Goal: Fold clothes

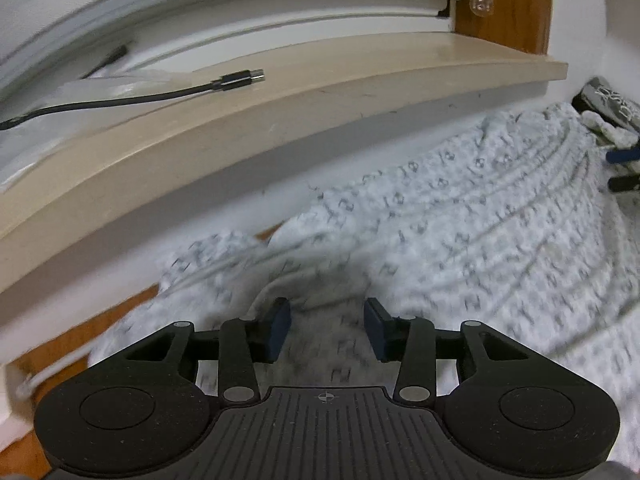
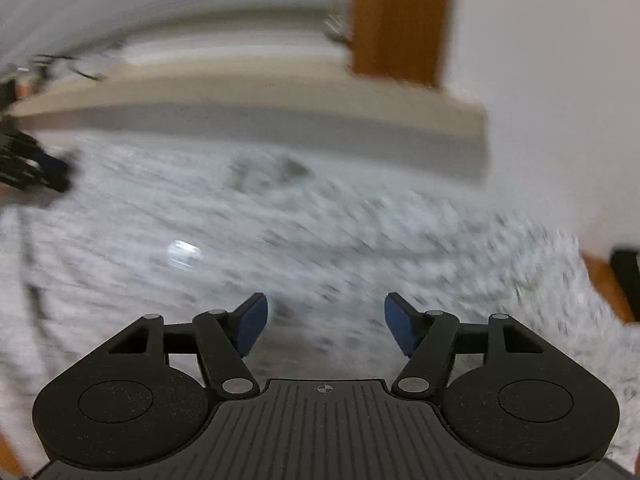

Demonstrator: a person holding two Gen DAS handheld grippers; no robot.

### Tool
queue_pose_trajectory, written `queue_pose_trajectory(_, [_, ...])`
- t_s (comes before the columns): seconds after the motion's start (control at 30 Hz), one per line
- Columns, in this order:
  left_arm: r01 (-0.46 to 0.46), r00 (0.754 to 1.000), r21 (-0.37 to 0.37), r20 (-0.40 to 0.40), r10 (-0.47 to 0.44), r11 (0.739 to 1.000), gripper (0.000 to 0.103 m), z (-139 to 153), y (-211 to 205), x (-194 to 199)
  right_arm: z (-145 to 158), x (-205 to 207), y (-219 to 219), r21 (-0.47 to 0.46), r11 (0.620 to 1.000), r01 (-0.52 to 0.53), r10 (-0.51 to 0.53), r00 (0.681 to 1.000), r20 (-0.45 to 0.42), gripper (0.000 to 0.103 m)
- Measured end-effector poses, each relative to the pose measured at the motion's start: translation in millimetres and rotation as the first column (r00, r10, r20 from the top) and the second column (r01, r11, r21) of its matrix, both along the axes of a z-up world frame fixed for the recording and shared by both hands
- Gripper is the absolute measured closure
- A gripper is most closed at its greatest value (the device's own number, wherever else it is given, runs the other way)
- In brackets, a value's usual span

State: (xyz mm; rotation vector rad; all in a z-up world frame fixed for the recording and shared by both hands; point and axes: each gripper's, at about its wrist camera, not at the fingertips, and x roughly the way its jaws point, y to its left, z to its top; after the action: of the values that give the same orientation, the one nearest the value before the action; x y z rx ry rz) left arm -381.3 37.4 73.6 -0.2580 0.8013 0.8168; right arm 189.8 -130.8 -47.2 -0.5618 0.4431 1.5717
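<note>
a white patterned garment (image 1: 460, 216) lies rumpled and unfolded across the desk (image 1: 60, 344), its far edge under the window sill (image 1: 320, 76); left gripper (image 1: 327, 330) and right gripper (image 2: 326, 330) hover above it, jaws parted, gripping nothing.

Garment (image 1: 460, 232) spread below the windowsill (image 1: 320, 80) (cable (image 1: 140, 98) lying on top), wooden table (image 1: 60, 344) underneath.

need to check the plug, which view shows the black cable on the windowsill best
The left wrist view: the black cable lies sharp on the windowsill, its metal plug end clear of the patterned garment below. The right wrist view is motion-blurred; only vague dark streaks show at the sill's left end, not clearly the cable.
</note>
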Motion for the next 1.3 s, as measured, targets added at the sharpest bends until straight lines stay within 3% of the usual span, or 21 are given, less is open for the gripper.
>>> queue_pose_trajectory(0.13, [-0.007,0.997,-0.021,0.071,0.009,1.000,0.047,4.7,-34.5,-25.0,10.8,-47.9,-13.7,0.016,0.990,-0.143,0.144,0.988,-0.058,0.039])
queue_pose_trajectory(0.3, [-0.002,0.989,-0.079,0.150,0.014,0.997,0.047,-0.1,-65.3,-46.6,-3.2,-119.7,-8.4,-0.022,0.951,-0.307,0.303,0.945,-0.122,0.042])
queue_pose_trajectory(0.43, [-0.012,0.991,-0.048,0.129,0.018,0.999,0.052,-6.1,-76.3,-43.7,-12.6,-148.0,-8.3,-0.040,0.930,-0.366,0.355,0.920,-0.168,0.049])
queue_pose_trajectory(0.5, [-0.029,0.992,-0.029,0.120,0.032,0.999,0.063,-5.4,-80.3,-42.8,-13.6,-152.9,-10.8,-0.046,0.923,-0.382,0.367,0.910,-0.193,0.065])
queue_pose_trajectory(0.57, [-0.034,0.994,0.006,0.102,0.034,0.999,0.089,-6.9,-84.6,-44.0,-13.3,-157.3,-15.1,-0.043,0.920,-0.390,0.375,0.906,-0.197,0.074])
queue_pose_trajectory(0.6, [-0.040,0.994,0.012,0.105,0.038,0.999,0.093,-5.9,-87.7,-46.7,-12.8,-159.7,-17.5,-0.041,0.919,-0.392,0.377,0.905,-0.196,0.096])
queue_pose_trajectory(0.63, [-0.038,0.992,0.007,0.120,0.037,0.999,0.095,-4.6,-90.7,-51.1,-12.1,-161.5,-19.3,-0.040,0.917,-0.397,0.382,0.902,-0.203,0.101])
queue_pose_trajectory(0.87, [-0.072,0.974,0.066,0.218,0.056,0.995,0.098,22.3,-139.6,-92.2,6.1,-175.4,-55.2,0.024,0.883,-0.470,0.462,0.858,-0.225,0.101])
queue_pose_trajectory(1.03, [-0.097,0.958,0.072,0.277,0.073,0.993,0.098,44.0,-216.0,-138.0,17.0,-200.4,-102.6,0.042,0.830,-0.556,0.549,0.800,-0.243,0.101])
queue_pose_trajectory(1.17, [-0.117,0.960,0.055,0.262,0.098,0.992,0.097,39.3,-265.2,-153.7,5.8,-224.4,-135.6,0.000,0.779,-0.627,0.611,0.759,-0.225,0.101])
queue_pose_trajectory(1.23, [-0.119,0.964,0.026,0.243,0.109,0.993,0.095,28.0,-276.6,-154.2,0.4,-223.5,-141.2,-0.009,0.791,-0.611,0.594,0.773,-0.222,0.098])
queue_pose_trajectory(1.3, [-0.134,0.969,0.018,0.211,0.127,0.991,0.094,16.2,-279.9,-153.3,0.0,-213.3,-143.3,-0.003,0.819,-0.573,0.559,0.801,-0.214,0.079])
